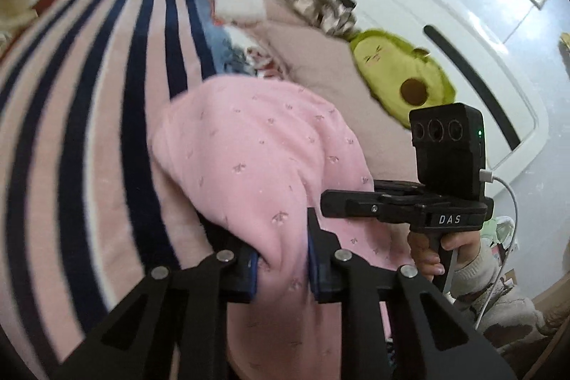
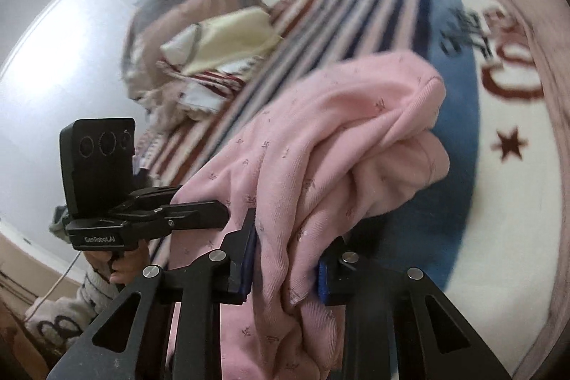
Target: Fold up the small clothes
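A small pink garment [image 1: 256,145] with tiny printed sprigs hangs bunched over a striped pink, white and navy blanket [image 1: 89,88]. My left gripper [image 1: 283,267] is shut on one edge of it, cloth pinched between the blue pads. My right gripper [image 2: 286,267] is shut on another edge of the same garment [image 2: 338,138], which drapes in folds ahead of the fingers. Each gripper shows in the other's view: the right one in the left wrist view [image 1: 322,202], the left one in the right wrist view [image 2: 228,212]. Both are close together.
An avocado plush [image 1: 399,70] lies on a beige blanket by the white headboard [image 1: 463,34]. A heap of other clothes [image 2: 213,41] sits at the far end of the striped blanket. A blue and white blanket with red stars [image 2: 498,166] lies to the right.
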{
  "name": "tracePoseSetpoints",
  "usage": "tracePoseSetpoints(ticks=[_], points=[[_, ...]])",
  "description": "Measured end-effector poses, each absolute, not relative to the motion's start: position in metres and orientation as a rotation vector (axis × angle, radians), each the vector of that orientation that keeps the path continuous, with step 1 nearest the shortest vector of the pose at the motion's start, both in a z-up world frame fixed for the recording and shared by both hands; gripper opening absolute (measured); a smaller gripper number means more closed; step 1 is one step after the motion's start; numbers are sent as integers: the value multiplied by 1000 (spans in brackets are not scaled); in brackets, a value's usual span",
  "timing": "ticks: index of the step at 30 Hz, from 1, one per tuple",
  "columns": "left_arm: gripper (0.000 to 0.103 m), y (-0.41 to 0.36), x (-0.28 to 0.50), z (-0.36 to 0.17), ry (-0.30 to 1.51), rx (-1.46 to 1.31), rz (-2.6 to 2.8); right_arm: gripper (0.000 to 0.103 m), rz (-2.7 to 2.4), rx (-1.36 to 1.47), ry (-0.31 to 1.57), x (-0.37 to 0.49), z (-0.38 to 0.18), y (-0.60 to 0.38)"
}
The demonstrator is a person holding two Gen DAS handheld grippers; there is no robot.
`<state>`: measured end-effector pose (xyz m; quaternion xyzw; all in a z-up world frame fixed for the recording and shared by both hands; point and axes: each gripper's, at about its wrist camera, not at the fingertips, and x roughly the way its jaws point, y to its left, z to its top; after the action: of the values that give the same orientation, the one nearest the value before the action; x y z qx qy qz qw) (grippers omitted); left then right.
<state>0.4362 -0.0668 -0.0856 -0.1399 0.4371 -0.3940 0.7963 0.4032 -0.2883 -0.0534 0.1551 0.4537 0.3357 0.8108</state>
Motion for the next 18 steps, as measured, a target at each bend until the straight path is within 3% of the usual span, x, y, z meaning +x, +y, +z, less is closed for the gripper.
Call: tracePoseSetpoints(ticks=[10, 18], points=[[18, 20, 346, 19, 766, -255, -732, 21, 850, 243, 832, 341, 41, -205], [17, 139, 271, 93, 671, -254, -610, 21, 1009, 204, 755, 300, 99, -96]])
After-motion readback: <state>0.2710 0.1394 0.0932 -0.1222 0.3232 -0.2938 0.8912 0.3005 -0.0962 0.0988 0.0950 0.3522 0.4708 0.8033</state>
